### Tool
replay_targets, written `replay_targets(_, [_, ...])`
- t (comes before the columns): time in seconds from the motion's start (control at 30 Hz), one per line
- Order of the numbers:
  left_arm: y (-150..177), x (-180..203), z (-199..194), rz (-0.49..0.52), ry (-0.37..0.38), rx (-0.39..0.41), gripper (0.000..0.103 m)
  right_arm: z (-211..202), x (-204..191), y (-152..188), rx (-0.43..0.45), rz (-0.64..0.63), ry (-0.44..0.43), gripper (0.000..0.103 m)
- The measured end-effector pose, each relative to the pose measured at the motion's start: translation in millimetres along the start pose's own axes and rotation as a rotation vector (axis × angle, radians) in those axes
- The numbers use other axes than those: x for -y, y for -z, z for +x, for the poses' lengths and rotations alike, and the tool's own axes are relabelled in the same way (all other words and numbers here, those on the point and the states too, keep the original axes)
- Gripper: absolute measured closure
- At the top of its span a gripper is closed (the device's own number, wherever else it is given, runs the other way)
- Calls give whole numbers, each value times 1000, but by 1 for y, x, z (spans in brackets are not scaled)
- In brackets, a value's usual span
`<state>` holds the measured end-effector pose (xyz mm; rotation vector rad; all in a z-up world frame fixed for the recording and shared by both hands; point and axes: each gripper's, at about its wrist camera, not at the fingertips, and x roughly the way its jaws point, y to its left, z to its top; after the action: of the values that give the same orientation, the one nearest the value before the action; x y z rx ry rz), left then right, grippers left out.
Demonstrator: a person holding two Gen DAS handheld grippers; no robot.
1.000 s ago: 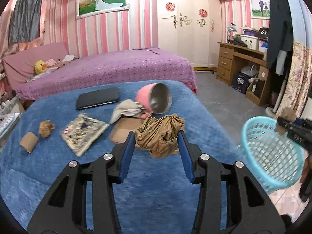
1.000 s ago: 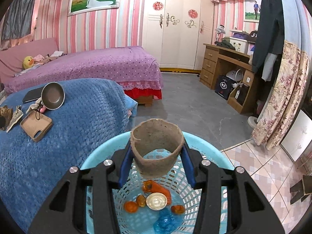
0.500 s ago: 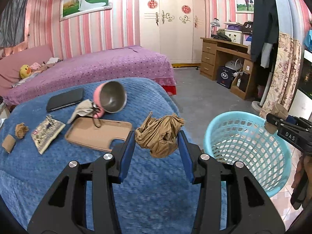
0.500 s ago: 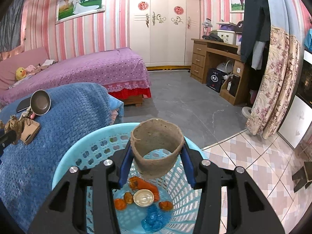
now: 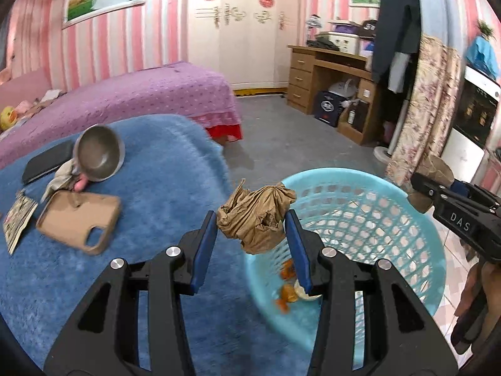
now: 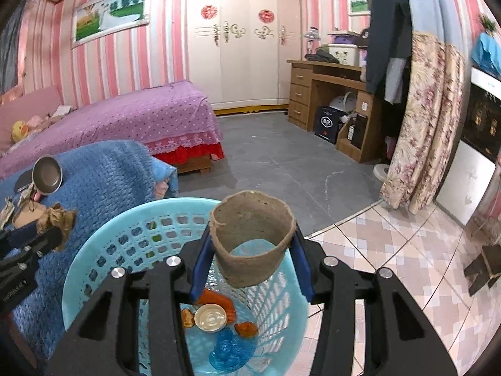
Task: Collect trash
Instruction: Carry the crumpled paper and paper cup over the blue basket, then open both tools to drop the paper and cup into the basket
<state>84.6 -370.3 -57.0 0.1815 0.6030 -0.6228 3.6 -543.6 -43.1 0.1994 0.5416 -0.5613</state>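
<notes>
So the crumpled brown paper (image 5: 255, 216) is pinched between the blue pads of the left gripper (image 5: 252, 244), hanging right at the near rim of the light blue laundry-style basket (image 5: 416, 216), partly over the blue blanket (image 5: 162, 188) and partly over the basket's edge. The right gripper (image 6: 252, 257) has its own piece of trash: a squashed brown cardboard ring (image 6: 252, 238), clamped from both sides and held up over the basket's opening. Down in the bottom of the basket there's already some junk: orange peel bits (image 6: 219, 300), a round whitish lid (image 6: 210, 317) and a scrunched blue wrapper (image 6: 230, 352).

Over on the blanket sit a tan phone case (image 5: 80, 221), a metal bowl (image 5: 99, 153) tipped on its side, a dark phone-like slab (image 5: 47, 164) and a printed packet (image 5: 17, 219) at the left edge. Behind all that is a purple bed (image 5: 125, 100), then a wooden desk (image 5: 332, 72) against the pink striped wall.
</notes>
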Motion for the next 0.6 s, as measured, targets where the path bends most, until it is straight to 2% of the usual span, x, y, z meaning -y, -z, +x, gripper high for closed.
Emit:
replay_targets(0.23, [-1,25,17,14,64,-43,57,4,19,3,-5,46,12,57])
replay_targets(0.33, [-4,29,13,20,77,-32,33,4,20,4,-5,46,5,57])
replay_targets(0.37, [-5,28,10,24,67,-20,21,5,21,3,-5,46,3,57])
replay_targets(0.4, [-5,25,6,30,51,0,17,5,21,4,-5,43,3,57])
replay_targets(0.53, [-9,6,-5,33,12,20,14,4,19,4,-4,34,-3,57])
replay_targets(0.6, [-12,-6,-10,19,-11,34,9,4,17,4,-3,24,-9,57])
